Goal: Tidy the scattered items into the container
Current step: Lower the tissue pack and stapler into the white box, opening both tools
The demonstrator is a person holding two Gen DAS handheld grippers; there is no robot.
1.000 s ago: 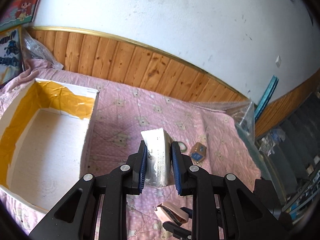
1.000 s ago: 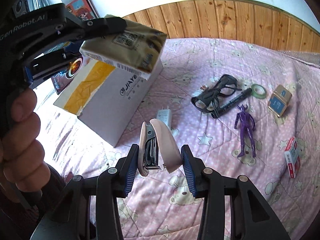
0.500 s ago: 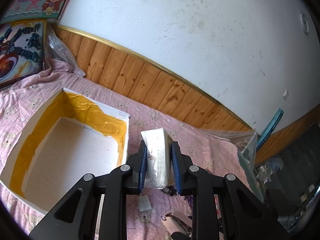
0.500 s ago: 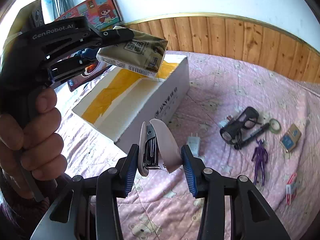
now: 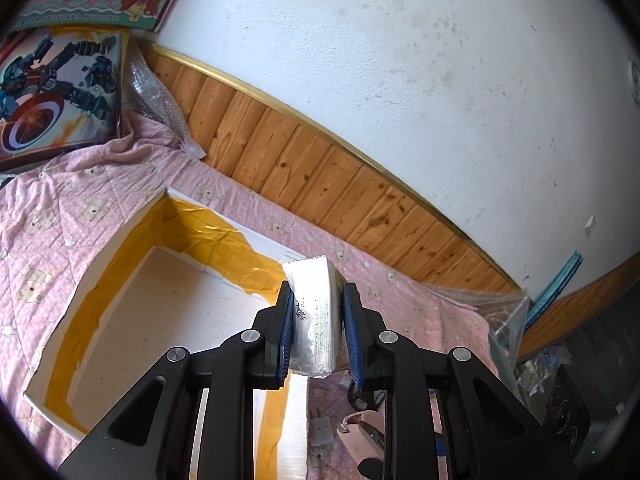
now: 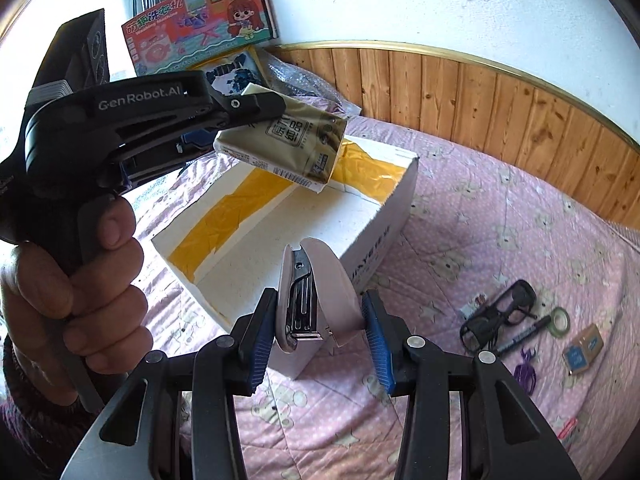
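**Both hand-held grippers loaded, box right under them**

Left hand-held gripper is up first, and its blue pads are clamped on a tissue pack, white and silvery from its own camera, squeezed on both flat sides. Seen from the right wrist, that same tissue pack hangs in the air above the far left part of the box, with a hand wrapped round the left tool's black handle. Just below and to the left of the left jaws sits the open white box, lined with yellow tape along its inner walls, its floor bare. The pack's tip overlaps the box's near right corner in that view, so the load is at the rim, not inside.

Over to the right hand-held gripper: its pads grip a pale pink stapler, nose pointing up, metal channel facing the camera. The box lies directly beyond the stapler, its printed side wall just behind it.

Further right on the pink bed quilt, well apart from both tools: black glasses, a dark marker, a green tape ring, a purple figure, and a small brown-and-blue box. From the left wrist, a white plug lies on the quilt beside the box wall.
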